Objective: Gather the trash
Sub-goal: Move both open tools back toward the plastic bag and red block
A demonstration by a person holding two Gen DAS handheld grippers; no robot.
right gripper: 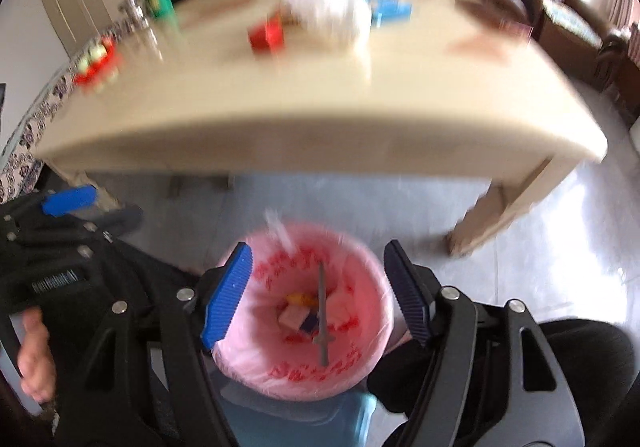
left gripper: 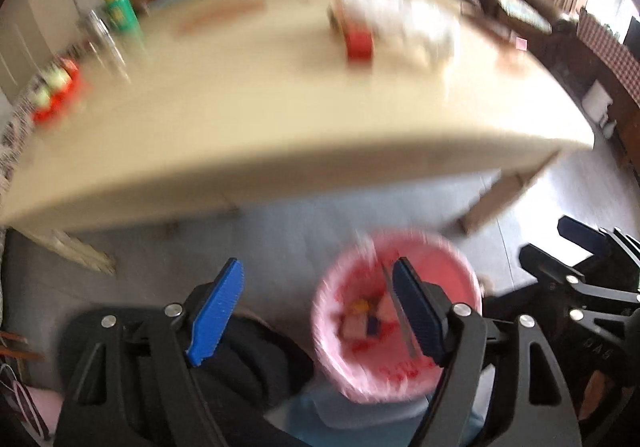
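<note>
Trash: a slim grey stick-like piece [right gripper: 321,313] inside the round bin lined with a pink plastic bag [right gripper: 372,311], on the floor just off the worktop's near edge, lying on small scraps at the bottom. Long axis runs from the bin's near rim toward the worktop edge; thicker end nearest the camera, though blur leaves the shape uncertain.

Left gripper [left gripper: 316,311] spread wide, fingers empty. Right gripper [right gripper: 318,295] likewise released, nothing between the fingers, hanging over the bin mouth.

Next, probably: back to the pale beige worktop [right gripper: 280,119] for the crumpled white plastic heap [right gripper: 324,13] and small red box [right gripper: 267,34] near its far edge. Best to keep both grippers spread, clear the worktop's near edge, take one item per gripper.
</note>
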